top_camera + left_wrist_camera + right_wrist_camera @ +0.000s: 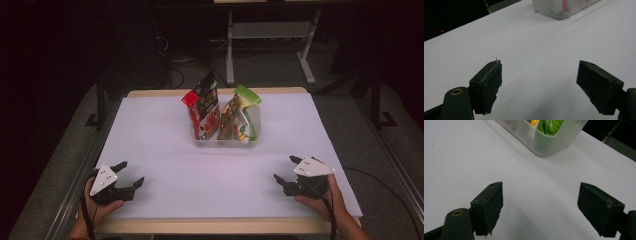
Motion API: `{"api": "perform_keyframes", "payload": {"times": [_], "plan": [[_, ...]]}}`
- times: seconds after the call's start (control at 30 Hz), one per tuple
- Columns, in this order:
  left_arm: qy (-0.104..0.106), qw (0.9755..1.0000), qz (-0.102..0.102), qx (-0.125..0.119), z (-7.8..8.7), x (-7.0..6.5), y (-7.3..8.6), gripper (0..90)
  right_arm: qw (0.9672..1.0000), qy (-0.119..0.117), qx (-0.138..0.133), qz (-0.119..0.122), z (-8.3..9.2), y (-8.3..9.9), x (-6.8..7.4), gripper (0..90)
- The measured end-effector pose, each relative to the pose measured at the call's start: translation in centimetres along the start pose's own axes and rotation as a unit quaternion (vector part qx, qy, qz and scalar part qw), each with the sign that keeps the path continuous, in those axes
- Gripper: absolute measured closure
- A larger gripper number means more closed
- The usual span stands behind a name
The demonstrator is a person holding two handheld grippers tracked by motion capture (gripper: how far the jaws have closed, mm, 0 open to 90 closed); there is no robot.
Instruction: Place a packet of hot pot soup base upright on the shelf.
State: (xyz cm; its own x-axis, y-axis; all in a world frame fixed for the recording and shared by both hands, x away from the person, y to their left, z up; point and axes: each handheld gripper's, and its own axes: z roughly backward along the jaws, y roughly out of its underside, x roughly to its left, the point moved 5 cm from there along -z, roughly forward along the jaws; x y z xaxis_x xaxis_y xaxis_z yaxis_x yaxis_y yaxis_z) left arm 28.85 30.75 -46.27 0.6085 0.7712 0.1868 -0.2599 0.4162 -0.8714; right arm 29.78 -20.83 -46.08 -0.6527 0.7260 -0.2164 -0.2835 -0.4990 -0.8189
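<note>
Snack bags (220, 107) upright in bin (225, 141)

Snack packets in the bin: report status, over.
Left hand-held gripper open, right hand-held gripper open, both empty at near edge. Snack packets upright in clear bin, untouched. White table between bare.

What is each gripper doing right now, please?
Left gripper: open, holding nothing, above the white table.
Right gripper: open, holding nothing.

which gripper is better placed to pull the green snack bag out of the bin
Right, probably. The green bag stands at the right end of the clear bin, on the right gripper's side. The left gripper, also open, would have to cross the red bag.
</note>
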Motion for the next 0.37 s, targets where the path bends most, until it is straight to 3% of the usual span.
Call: {"api": "perform_keyframes", "payload": {"times": [0.37], "plan": [[0.002,0.9999,-0.007,0.010,-0.68,-0.18,0.09,19.5,1.0000,0.001,0.002,-0.003,0.08,0.25,-0.05,20.2]]}}
